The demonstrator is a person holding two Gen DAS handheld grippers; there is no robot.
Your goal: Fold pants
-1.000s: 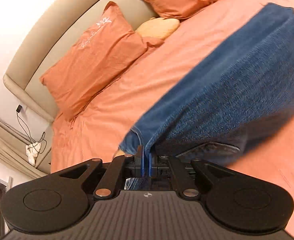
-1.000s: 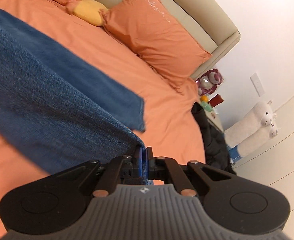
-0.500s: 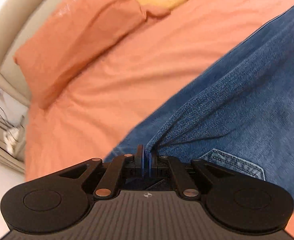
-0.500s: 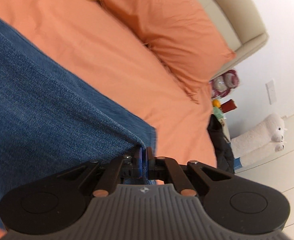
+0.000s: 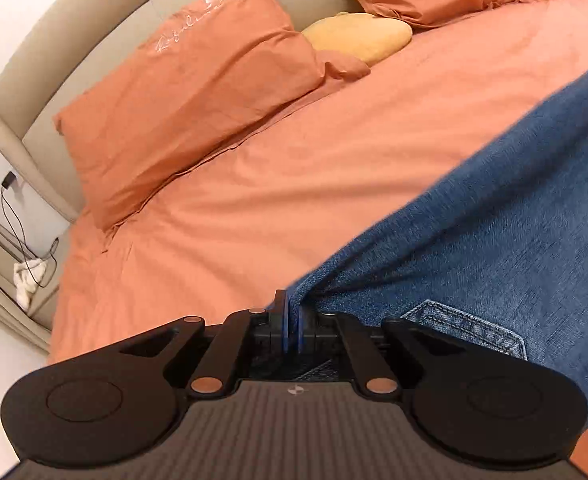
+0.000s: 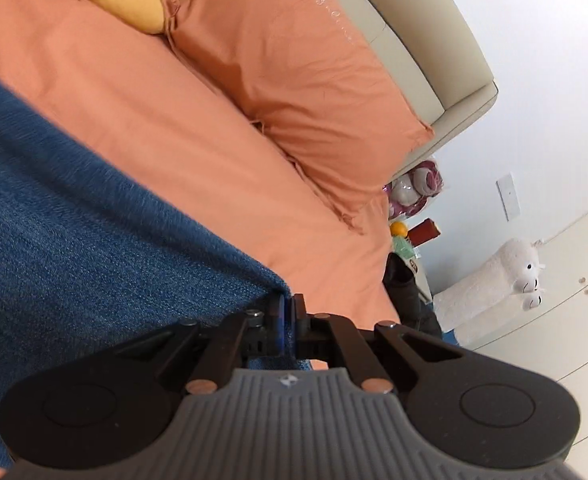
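Left gripper (image 5: pixel 292 316) clamped on bunched edge of jeans (image 5: pixel 493 240), denim pulled into creases at pads; stitched back pocket (image 5: pixel 469 332) just right of it. Right gripper (image 6: pixel 288 316) pinching opposite corner of the jeans (image 6: pixel 74 240), jaws closed tight on fabric. Denim spread over orange bed (image 5: pixel 294 184), far part blurred, probably lying flat. Beyond: orange pillow (image 5: pixel 182 92) with white embroidery, yellow cushion (image 5: pixel 357 36), beige headboard (image 5: pixel 54 80). Right view: white plush toy (image 6: pixel 501 280) on floor by wall.
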